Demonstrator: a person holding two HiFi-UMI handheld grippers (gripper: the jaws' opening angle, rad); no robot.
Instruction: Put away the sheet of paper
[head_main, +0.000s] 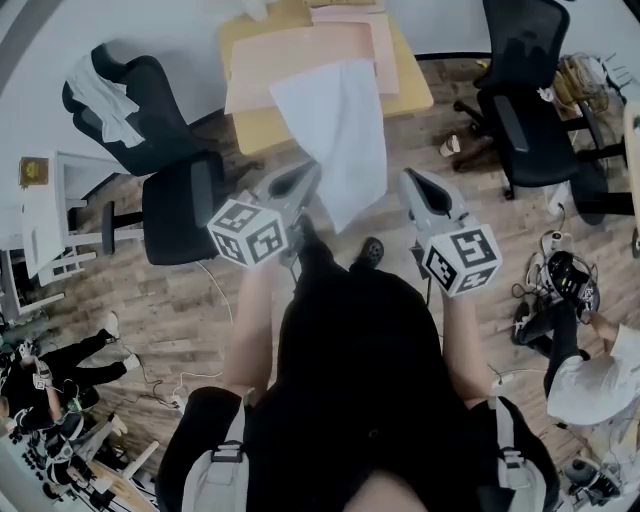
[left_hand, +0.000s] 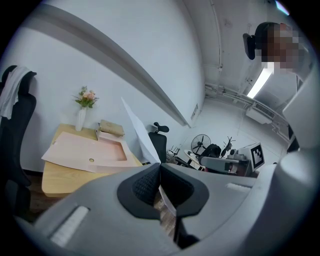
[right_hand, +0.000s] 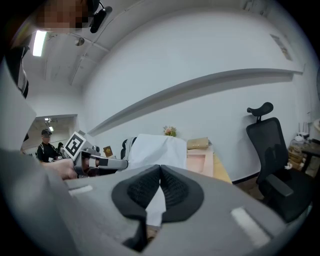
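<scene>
Left gripper (left_hand: 160, 166): jaws closed on the sheet (head_main: 335, 130). They pinch its left edge, and the paper runs edge-on up out of the pads. The sheet is in the air in front of you, over the near edge of the table (head_main: 412, 88) and not resting on it. The pink folder (head_main: 300, 55) lies flat on the table just beyond the sheet.

Right gripper (right_hand: 160, 167): jaws together just beside the sheet's right edge. It looks empty. The white in the gap under the pads reads as the sheet hanging beyond them, though that view can't rule out a pinch.

Step in hand, as I read it: you're mid-carry, with the sheet lifted and not yet stowed.

Next move calls for:
- Take the sheet forward to the folder and keep your left grip.
- Level it first, since held by one edge it will likely flop.
- Use your right gripper to steady the free edge or open the folder.
- Let go only once the sheet is seated.
</scene>
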